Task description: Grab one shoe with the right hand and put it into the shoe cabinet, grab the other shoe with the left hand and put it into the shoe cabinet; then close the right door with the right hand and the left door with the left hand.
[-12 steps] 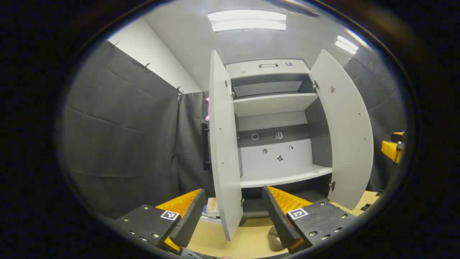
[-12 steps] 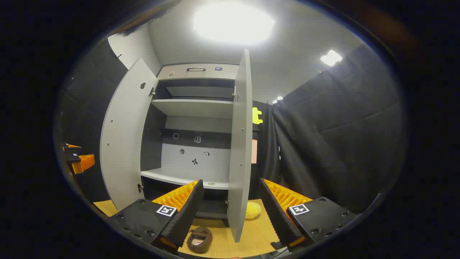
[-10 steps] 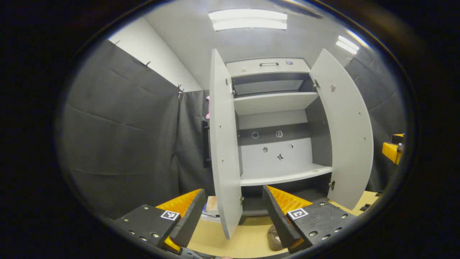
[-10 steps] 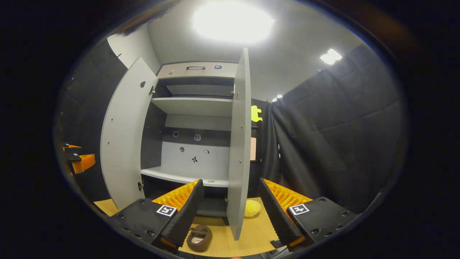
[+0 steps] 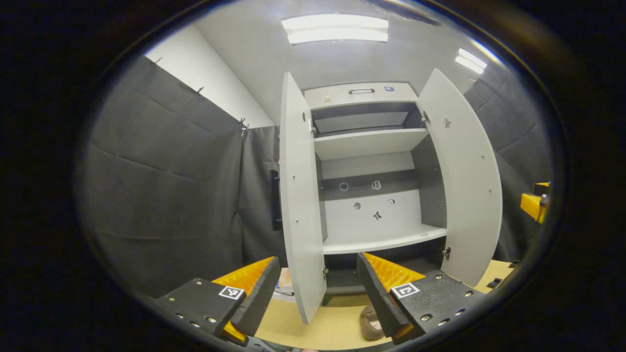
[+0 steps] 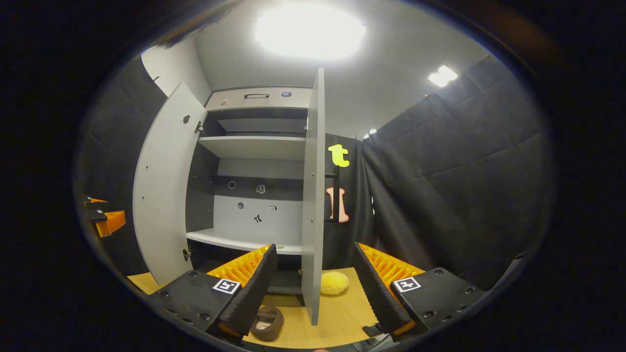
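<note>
Through the left gripper view, our left gripper (image 5: 315, 288), fingers spread and holding nothing, has drifted slightly; a brown shoe (image 5: 370, 322) lies on the table's near edge before the open shoe cabinet (image 5: 367, 144). Through the right gripper view, our right gripper (image 6: 313, 286), also spread and holding nothing, has shifted left; the shoe (image 6: 266, 323) awaits grabbing.

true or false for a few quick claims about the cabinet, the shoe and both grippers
1. Both cabinet doors are shut. False: the left door and right door stand open.
2. A brown shoe lies on the table. True.
3. The right gripper holds the shoe. False: it is open and empty.
4. The left gripper is open. True.
5. A yellow thing sits beside the cabinet. True.
</note>
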